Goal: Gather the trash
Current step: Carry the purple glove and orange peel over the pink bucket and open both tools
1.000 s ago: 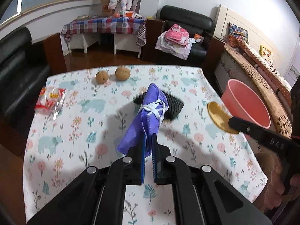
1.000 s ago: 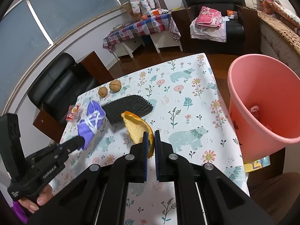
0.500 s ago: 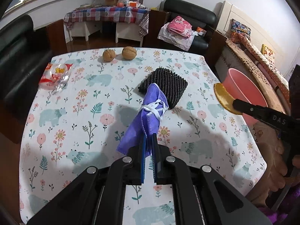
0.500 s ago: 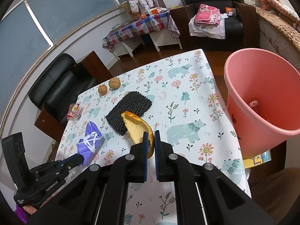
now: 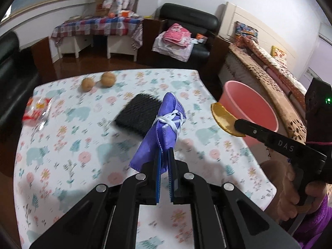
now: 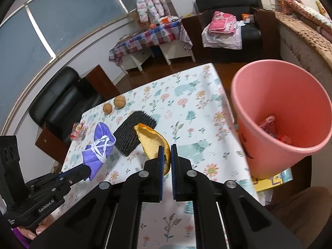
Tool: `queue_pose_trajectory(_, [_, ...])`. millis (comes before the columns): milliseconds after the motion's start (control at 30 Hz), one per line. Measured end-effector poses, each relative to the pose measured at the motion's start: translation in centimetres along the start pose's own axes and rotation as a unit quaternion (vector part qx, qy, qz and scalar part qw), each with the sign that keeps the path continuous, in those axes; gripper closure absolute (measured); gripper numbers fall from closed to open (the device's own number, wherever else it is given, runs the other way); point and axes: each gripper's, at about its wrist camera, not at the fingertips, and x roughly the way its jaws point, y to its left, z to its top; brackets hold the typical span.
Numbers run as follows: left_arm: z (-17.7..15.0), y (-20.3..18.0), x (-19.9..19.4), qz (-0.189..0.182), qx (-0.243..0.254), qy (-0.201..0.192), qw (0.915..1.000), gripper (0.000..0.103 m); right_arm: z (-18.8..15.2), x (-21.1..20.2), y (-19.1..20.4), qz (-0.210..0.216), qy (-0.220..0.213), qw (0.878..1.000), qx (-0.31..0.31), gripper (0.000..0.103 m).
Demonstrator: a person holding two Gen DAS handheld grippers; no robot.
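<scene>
My left gripper (image 5: 165, 155) is shut on a rolled purple face mask (image 5: 164, 126) tied with its white straps, held above the floral table (image 5: 62, 137). It also shows in the right wrist view (image 6: 99, 147). My right gripper (image 6: 166, 153) is shut on an orange peel (image 6: 152, 143), also seen in the left wrist view (image 5: 223, 118). The peel hangs above the table's right edge, close to the pink bin (image 6: 280, 112), which holds some trash. The bin also shows in the left wrist view (image 5: 249, 108).
On the table lie a black mesh pad (image 5: 137, 116), two walnuts (image 5: 97, 82) and a red-and-clear snack wrapper (image 5: 36, 112). A black sofa (image 6: 56, 101) stands left of the table. A bed (image 5: 269, 66) runs along the right behind the bin.
Both grippers have moved right toward the pink bin with their loads. The bin looms larger in the right wrist view.
</scene>
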Motion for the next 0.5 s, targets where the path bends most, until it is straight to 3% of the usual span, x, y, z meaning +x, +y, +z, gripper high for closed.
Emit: queue_pose_trajectory(500, [4.1, -8.0, 2.7, -0.053, 0.064, -0.017, 0.9964, 0.098, 2.0, -3.4, -6.1, -0.07, -0.066, 0.994, 0.06, 0.096])
